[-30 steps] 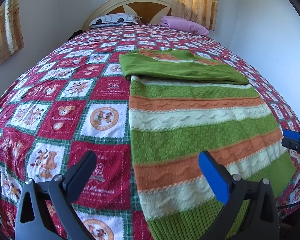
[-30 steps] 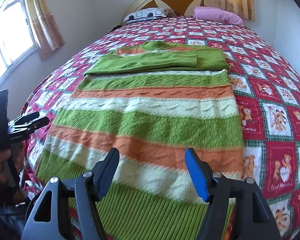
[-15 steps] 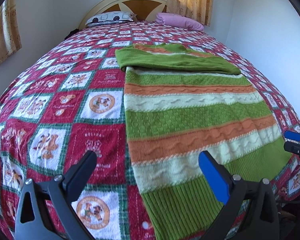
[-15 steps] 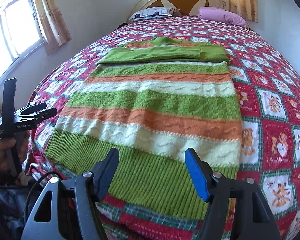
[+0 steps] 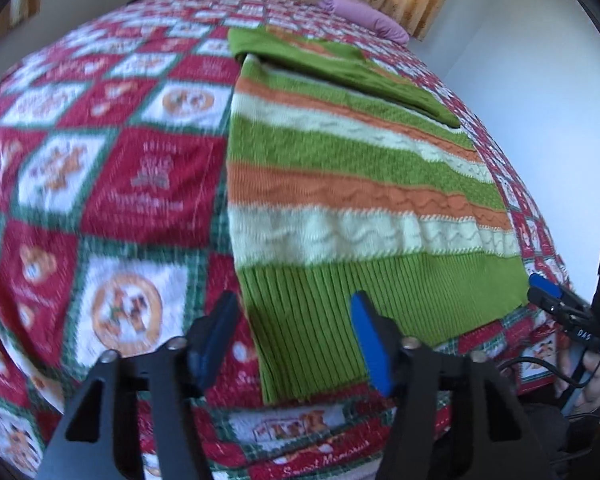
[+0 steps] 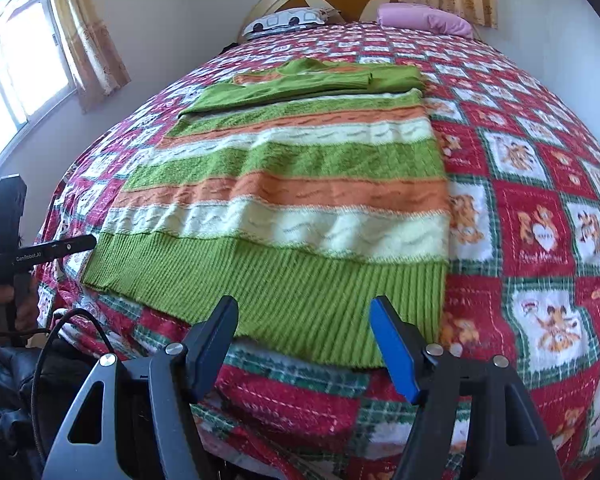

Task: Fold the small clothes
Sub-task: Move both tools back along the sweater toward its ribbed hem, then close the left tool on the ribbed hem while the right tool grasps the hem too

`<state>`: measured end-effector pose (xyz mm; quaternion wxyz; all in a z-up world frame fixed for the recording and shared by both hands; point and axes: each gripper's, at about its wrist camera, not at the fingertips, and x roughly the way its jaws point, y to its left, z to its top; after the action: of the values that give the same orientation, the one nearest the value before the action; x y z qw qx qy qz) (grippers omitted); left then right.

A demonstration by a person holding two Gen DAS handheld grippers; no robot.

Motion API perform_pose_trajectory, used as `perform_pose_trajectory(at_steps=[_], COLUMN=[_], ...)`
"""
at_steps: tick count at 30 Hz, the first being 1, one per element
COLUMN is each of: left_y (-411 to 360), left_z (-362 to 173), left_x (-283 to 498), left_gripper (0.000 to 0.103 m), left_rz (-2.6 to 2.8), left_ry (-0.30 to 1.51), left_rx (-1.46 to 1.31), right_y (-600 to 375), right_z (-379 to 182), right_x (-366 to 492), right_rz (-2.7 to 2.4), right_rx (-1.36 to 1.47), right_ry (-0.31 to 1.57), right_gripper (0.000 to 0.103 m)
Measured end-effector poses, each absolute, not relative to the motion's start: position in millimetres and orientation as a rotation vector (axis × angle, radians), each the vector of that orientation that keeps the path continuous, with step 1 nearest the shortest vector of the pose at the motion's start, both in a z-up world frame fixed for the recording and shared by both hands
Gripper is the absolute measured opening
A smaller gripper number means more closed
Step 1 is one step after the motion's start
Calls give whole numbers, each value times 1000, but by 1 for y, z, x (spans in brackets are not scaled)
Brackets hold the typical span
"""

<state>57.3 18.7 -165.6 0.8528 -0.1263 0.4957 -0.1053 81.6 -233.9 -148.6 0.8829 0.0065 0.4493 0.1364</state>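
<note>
In the right wrist view, the black arm of the left gripper (image 6: pixel 40 254), at the left edge beside the bed, carries white lettering reading "GenRobot.AI". In the left wrist view, the right gripper (image 5: pixel 572 320), at the right edge beside the bed, shows white letters "DAS"; the rest is cut off. The bedspread (image 6: pixel 540 232) bears script in its red squares, among them "Sweet Memories" under a heart; smaller lines there are too blurred to read.
</note>
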Motion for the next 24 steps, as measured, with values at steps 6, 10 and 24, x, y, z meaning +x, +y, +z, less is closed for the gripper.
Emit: perform_pose_trajectory(at_steps=[6,10,24], left_y=[16,14,28], left_z=[-173,-175,-159], left_x=[55,56,56], left_gripper=[46,42,5], left_rz=[-234,-233,-294], left_ry=[1072,1065,993], left_rx=[-282,-277,-308], right_y=[-238,-240,-290], right_z=[-152,-155,-151], right_x=[80,81,80], right_rz=[275,269,147], right_rx=[19,23,102], right_ry=[938,937,914], right_gripper=[69,69,69])
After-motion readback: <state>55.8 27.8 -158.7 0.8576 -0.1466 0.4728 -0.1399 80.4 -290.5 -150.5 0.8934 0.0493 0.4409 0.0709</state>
